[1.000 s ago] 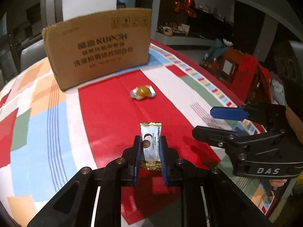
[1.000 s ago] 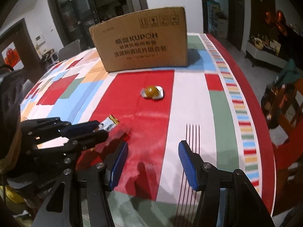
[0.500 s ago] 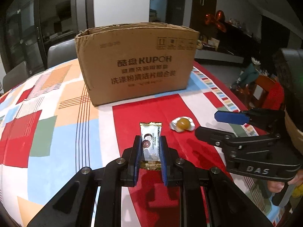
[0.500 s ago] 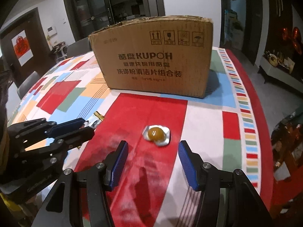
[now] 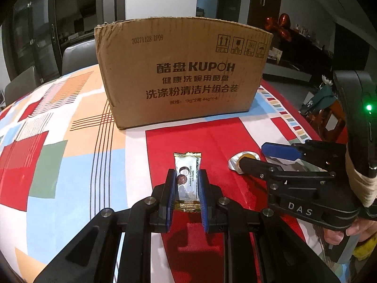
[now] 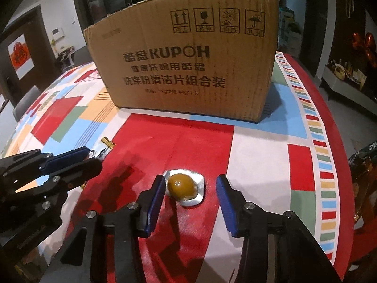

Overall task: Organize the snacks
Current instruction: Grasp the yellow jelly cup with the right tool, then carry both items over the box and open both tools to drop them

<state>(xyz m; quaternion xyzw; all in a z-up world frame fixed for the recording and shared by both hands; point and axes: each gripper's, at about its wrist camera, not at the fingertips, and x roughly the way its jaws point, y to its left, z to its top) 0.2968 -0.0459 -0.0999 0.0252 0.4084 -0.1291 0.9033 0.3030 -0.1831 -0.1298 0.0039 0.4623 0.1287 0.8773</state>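
The task looks to be underway, not finished: both snacks are outside the cardboard box, and whether anything already lies inside cannot be seen, since only its printed front wall shows. The left hand-held gripper is closed on a candy bar, a flat, glossy wrapper with crimped gold ends, pinched by its long edges between the blue pads. The right hand-held gripper has just been closing around a jelly cup, which sits on the worktop between the jaws; the left pad is at the cup's foil rim, the right pad stands apart from it, so nothing is gripped yet. That cup is a small amber dome on a wrinkled silver foil flange, smooth and probably slippery, with a thin edge that may crumple under pressure. The worktop wears a cloth of red, blue, orange and green patches with striped lines. The box is plain corrugated board with a slightly frayed top edge. Remaining, by my judgement: close on the cup, lift, and carry both pieces to the box.
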